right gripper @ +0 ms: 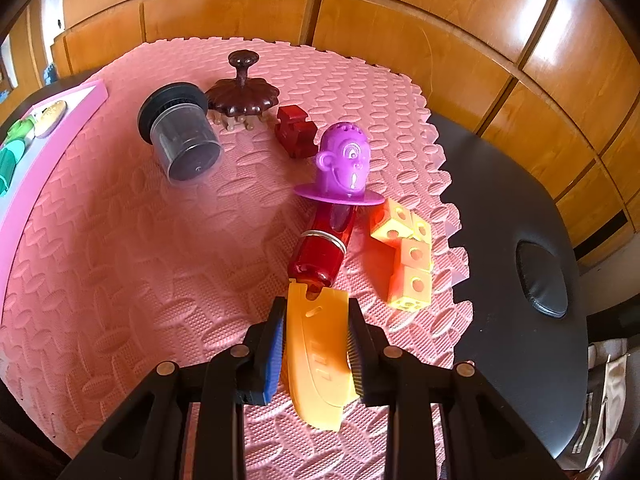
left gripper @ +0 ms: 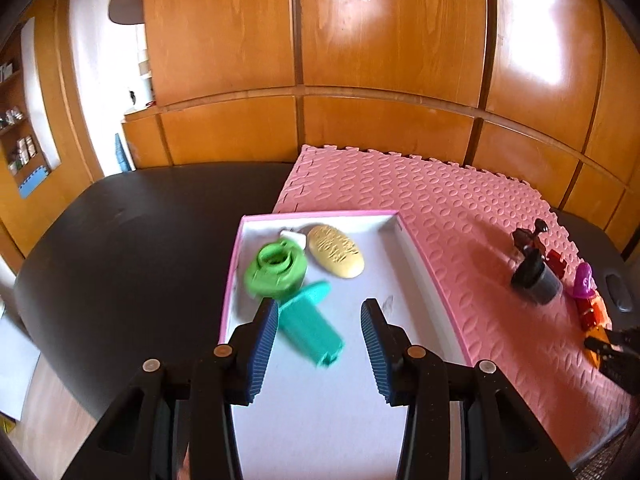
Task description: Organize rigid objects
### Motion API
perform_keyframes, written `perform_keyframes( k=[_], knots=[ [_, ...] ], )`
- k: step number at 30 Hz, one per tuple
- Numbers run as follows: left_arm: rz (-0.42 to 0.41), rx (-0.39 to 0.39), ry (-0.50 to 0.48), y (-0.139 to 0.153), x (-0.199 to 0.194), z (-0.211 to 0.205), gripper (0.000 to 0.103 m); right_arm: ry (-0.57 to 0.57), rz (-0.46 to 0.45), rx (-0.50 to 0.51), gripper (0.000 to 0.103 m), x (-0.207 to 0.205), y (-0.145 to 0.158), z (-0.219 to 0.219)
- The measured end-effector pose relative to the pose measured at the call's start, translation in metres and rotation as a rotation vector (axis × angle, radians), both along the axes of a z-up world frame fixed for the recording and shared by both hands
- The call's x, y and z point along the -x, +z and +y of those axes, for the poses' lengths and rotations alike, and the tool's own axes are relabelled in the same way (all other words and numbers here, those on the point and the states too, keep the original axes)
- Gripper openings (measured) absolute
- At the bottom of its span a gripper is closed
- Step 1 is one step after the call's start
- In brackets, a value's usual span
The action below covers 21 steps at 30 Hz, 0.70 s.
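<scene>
Orange scraper (right gripper: 318, 354) clamped in right gripper (right gripper: 316, 344); left gripper (left gripper: 320, 344) spread over box (left gripper: 420, 272).

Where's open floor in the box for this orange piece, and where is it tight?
Free: the tray floor's right half and near end, between the teal cylinder and right wall. Crowded: far-left corner, with the green cap and yellow oval. The right gripper grips the orange piece.
</scene>
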<state>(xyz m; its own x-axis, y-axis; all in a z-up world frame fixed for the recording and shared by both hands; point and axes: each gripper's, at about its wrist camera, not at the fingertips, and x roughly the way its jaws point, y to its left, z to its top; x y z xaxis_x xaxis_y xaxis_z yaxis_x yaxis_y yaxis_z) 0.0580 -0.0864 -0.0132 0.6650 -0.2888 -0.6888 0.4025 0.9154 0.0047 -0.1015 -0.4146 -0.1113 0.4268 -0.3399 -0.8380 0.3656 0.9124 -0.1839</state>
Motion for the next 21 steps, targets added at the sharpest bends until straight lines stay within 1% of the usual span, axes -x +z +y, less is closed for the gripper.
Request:
perform_keyframes(
  k=[8, 14, 21],
  knots=[
    [-0.02, 0.006, 0.048, -0.002, 0.026, 0.018, 0.044, -0.001, 0.001, 0.01, 0.028, 0.0, 0.001, 0.002],
    [-0.006, 0.022, 0.081, -0.006, 0.033, 0.032, 0.044, -0.001, 0.002, 0.017, 0.028, 0.0, 0.0, 0.003],
    [0.007, 0.017, 0.106, -0.013, 0.037, 0.043, 0.044, -0.01, 0.0, -0.003, 0.028, 0.001, 0.001, 0.001]
  ],
)
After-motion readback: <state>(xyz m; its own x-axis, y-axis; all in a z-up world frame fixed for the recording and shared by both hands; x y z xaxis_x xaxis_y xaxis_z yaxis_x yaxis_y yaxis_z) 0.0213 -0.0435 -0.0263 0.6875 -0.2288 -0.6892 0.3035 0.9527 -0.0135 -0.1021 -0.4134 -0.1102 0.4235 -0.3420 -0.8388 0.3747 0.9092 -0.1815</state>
